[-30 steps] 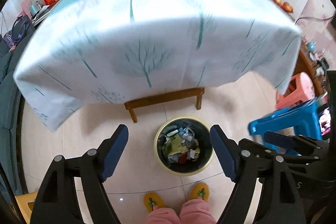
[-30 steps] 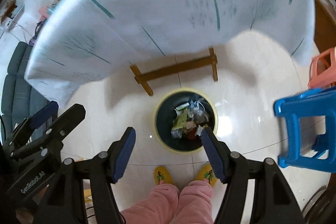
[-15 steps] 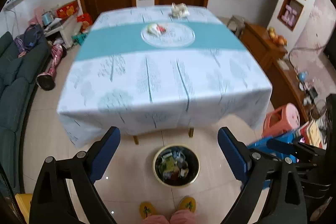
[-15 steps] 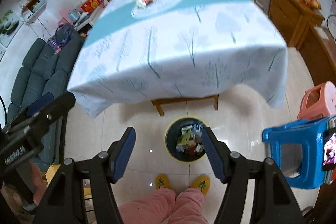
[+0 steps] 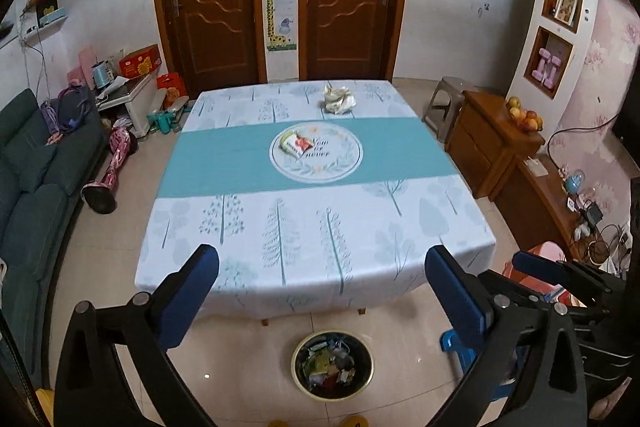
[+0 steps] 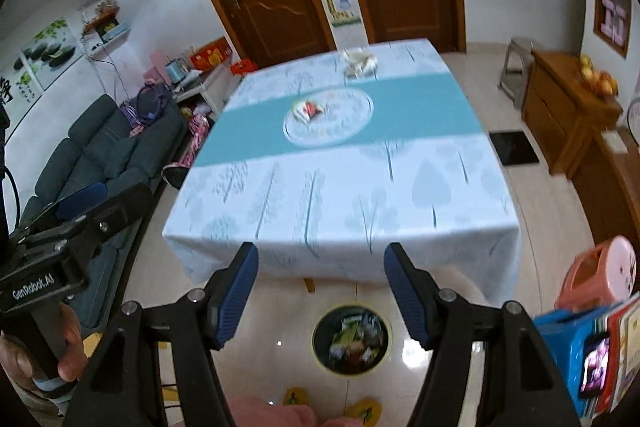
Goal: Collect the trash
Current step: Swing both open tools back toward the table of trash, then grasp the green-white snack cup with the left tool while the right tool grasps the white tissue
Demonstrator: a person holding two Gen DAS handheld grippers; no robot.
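A red-and-white wrapper (image 5: 295, 143) (image 6: 307, 108) lies on the round print in the middle of the table (image 5: 320, 219) (image 6: 340, 195). A crumpled white paper (image 5: 339, 99) (image 6: 359, 60) sits near the table's far edge. On the floor below the near edge stands a round bin (image 5: 332, 365) (image 6: 352, 339) filled with trash. My left gripper (image 5: 320, 259) hangs above the near edge, its jaws opening with nothing between them. My right gripper (image 6: 322, 255) is beside it, open and holding nothing.
A dark sofa (image 5: 36, 187) runs along the left. A blue stool (image 6: 576, 343) and a pink stool (image 6: 600, 275) stand to the right of the bin, with a wooden cabinet (image 5: 492, 143) behind them. The person's yellow slippers (image 6: 364, 409) are just before the bin.
Both grippers have risen from low over the bin to above the table's near edge, so the tabletop and its trash now show. The left jaws have spread wider.
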